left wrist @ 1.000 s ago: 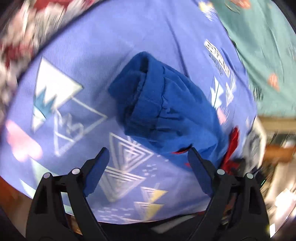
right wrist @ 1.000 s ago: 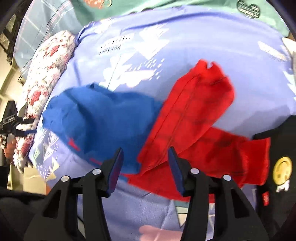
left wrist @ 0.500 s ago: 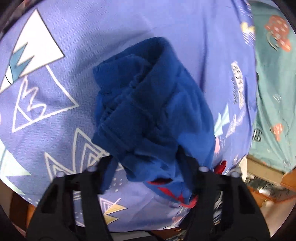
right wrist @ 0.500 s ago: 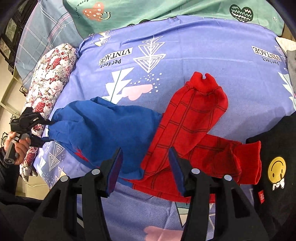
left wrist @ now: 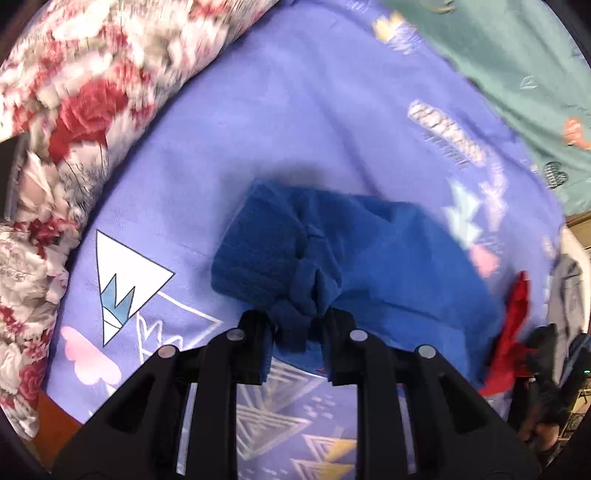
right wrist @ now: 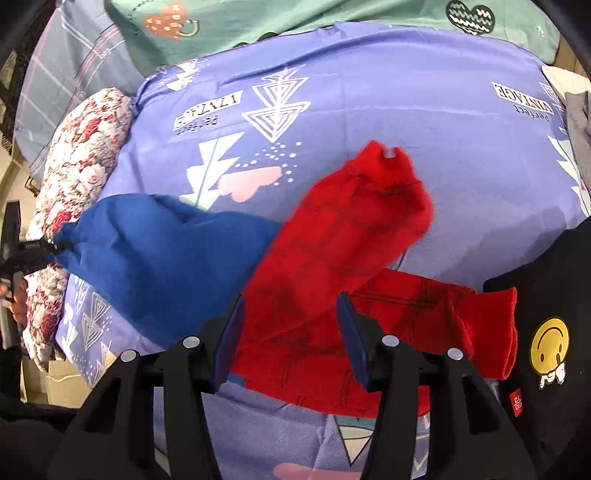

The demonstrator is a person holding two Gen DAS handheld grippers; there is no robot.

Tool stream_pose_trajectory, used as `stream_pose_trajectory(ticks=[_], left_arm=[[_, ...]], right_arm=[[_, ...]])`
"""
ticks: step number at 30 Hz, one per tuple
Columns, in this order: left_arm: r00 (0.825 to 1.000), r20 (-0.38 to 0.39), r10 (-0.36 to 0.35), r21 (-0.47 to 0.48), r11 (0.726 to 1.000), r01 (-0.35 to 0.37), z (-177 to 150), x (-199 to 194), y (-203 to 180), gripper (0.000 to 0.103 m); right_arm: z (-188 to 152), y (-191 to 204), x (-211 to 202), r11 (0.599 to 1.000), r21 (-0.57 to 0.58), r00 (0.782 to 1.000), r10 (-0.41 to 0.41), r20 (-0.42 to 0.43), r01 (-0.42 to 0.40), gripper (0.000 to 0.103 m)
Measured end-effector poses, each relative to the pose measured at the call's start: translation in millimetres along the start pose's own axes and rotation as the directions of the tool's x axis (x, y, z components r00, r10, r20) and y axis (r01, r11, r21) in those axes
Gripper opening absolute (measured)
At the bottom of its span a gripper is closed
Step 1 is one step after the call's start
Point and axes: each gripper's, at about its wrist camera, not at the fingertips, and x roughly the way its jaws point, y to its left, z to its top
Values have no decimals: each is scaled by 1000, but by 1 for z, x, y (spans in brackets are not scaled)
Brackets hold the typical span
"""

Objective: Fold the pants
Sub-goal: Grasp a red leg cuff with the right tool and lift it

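Pants [right wrist: 236, 266]: blue waist half and red leg half, lay across the near part of the bed [right wrist: 406, 85], waist toward the left edge, legs toward the right edge. One red leg [right wrist: 362, 221] lay doubled back over the other.

Left tool [left wrist: 299, 328]: jaws closing on a bunched fold of the blue waistband [left wrist: 306, 288]; cloth between the pads, pinched. Judged a grip to lift that end and carry it over toward the legs.

Right tool [right wrist: 291, 332]: jaws about half apart, hovering over the red legs, nothing gripped. Judged as waiting to pin or take the leg end.

Around: flowered pillow [right wrist: 77, 155] along the left edge, beside the waist. Black shirt [right wrist: 546, 332] at the right edge touched the leg cuffs and could snag the fold. Green pillow [right wrist: 332, 18] along the far edge, well apart.
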Motion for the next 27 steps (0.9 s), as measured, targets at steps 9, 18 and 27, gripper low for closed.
stream_pose_trajectory(ticks=[9,18,27], left_arm=[[989,-70,131,-31,991,-134,-15,36,15,76],[980,125,153,64,985,-161,-16,-24,-14,88],[978,-9,209,107,972,-207,-27,41,-27,88]], right_arm=[[44,-18,15,983,125,991,-135,20,131,63],[105,5,87,951,139,960,-263,-101,275,63],[94,-21,76,917,226,945,-318,-81,328,3]])
